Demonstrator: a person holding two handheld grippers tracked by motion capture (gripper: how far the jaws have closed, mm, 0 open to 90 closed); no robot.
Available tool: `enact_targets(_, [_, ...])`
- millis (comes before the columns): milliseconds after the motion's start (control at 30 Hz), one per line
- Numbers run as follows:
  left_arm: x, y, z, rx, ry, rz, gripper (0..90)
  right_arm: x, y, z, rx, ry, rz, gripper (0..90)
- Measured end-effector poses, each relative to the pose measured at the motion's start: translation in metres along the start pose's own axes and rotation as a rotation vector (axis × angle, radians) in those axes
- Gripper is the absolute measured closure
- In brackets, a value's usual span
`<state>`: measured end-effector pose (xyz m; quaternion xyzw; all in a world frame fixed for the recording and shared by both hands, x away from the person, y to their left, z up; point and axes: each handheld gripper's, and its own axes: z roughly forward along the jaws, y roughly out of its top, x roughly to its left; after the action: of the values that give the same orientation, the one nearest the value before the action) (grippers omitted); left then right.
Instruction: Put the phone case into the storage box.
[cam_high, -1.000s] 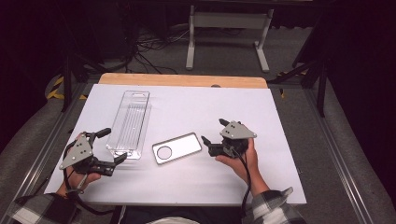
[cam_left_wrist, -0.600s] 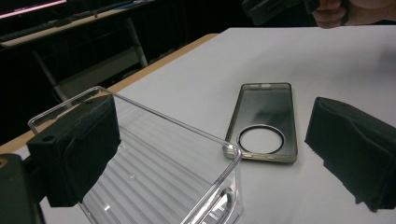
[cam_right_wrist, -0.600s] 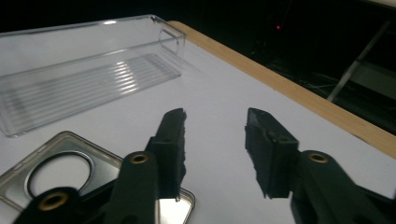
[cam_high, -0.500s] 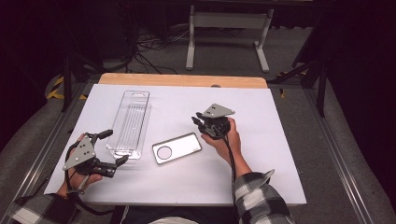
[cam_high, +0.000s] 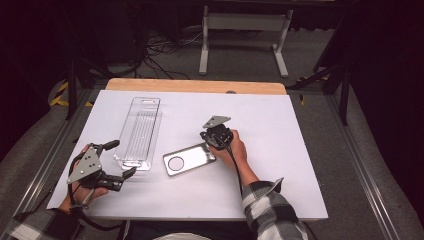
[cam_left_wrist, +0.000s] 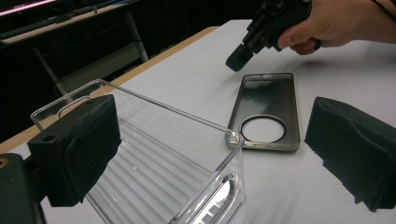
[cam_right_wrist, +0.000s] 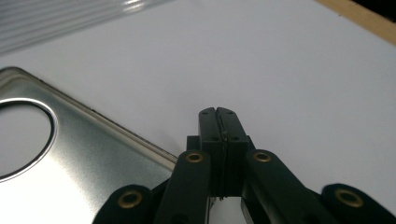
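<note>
White table (cam_high: 300, 150), phone case (cam_high: 189, 159) flat just beside right gripper (cam_high: 212, 141), jaws pressed together, left gripper (cam_high: 120, 161) spread wide near clear tray (cam_high: 140, 132)

- The counter (cam_high: 280, 125), covered in white, has a bare wooden edge (cam_high: 195, 86) along its far side.
- Beyond that wooden edge, a white metal stand (cam_high: 243, 35) rests on the grey floor.
- Left of the stand, black cables (cam_high: 160, 47) tangle on the floor.
- Yellow-and-black striped tape (cam_high: 62, 93) marks the floor just off the counter's far-left corner.
</note>
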<state>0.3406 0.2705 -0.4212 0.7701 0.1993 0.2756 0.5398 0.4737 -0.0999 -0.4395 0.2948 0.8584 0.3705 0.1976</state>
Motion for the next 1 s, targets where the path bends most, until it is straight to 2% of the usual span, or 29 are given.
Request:
enact_targets(100, [0.000, -0.001, -0.001, 0.009, -0.008, 0.000, 3.9, 0.003, -0.002, 0.008, 0.043, 0.013, -0.013, 90.0])
enact_targets(400, [-0.002, -0.001, 0.003, 0.025, -0.013, 0.007, 3.9, 0.002, -0.005, 0.010, 0.061, 0.016, -0.005, 90.0])
enact_targets(467, [-0.002, -0.001, 0.003, 0.028, -0.013, 0.016, 3.9, 0.002, -0.006, 0.008, 0.066, 0.025, 0.005, 90.0])
enact_targets(667, [-0.001, -0.002, 0.002, 0.029, -0.011, 0.017, 3.9, 0.005, -0.010, 0.001, 0.081, 0.021, -0.009, 90.0])
enact_targets(833, [-0.002, -0.002, 0.003, 0.035, -0.014, 0.009, 3.9, 0.007, -0.017, -0.010, 0.102, 0.032, -0.028, 90.0])
enact_targets(867, [-0.002, -0.002, 0.002, 0.038, -0.013, 0.019, 3.9, 0.008, -0.019, -0.013, 0.106, 0.033, -0.028, 90.0])
enact_targets(1000, [-0.002, -0.002, 0.003, 0.035, -0.011, 0.018, 3.9, 0.011, -0.026, -0.022, 0.141, 0.042, -0.053, 90.0])
